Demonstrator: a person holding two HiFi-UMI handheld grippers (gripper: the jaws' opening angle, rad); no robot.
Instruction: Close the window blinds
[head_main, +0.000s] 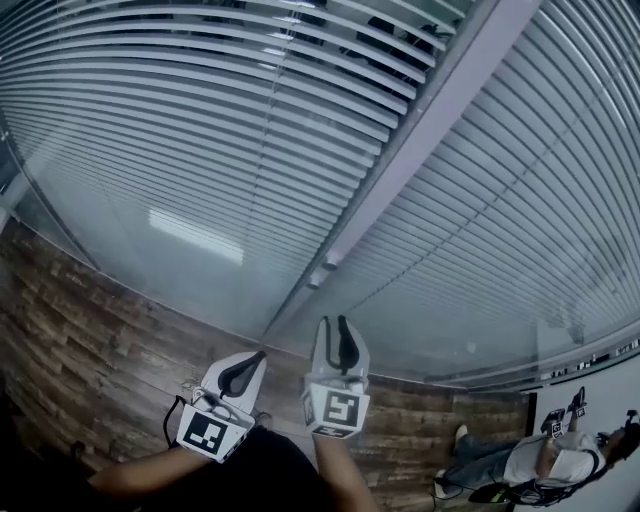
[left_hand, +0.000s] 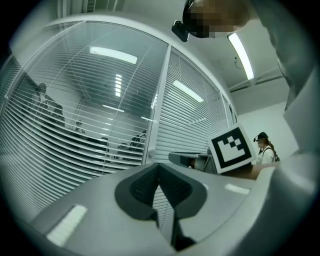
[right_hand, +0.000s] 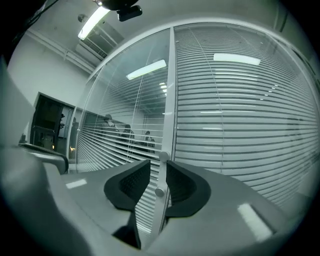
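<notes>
Two panes of white blinds sit behind glass, split by a white frame post (head_main: 420, 130). The left blinds (head_main: 200, 120) have slats tilted open, and people show through them (right_hand: 120, 135). The slats of the right blinds (head_main: 520, 220) lie flat and shut. Two small round knobs (head_main: 322, 272) sit low on the post, one above the other (right_hand: 163, 156). My right gripper (head_main: 335, 322) points at them from a short way off, jaws open with nothing between them (right_hand: 158, 167). My left gripper (head_main: 258, 357) hangs beside it, lower left, with its jaw tips together and empty (left_hand: 159, 167).
Wood-pattern floor (head_main: 90, 330) runs along the foot of the glass wall. A person (head_main: 545, 460) with another pair of grippers is at the far right by a white wall. Ceiling lights reflect in the glass (head_main: 195, 235).
</notes>
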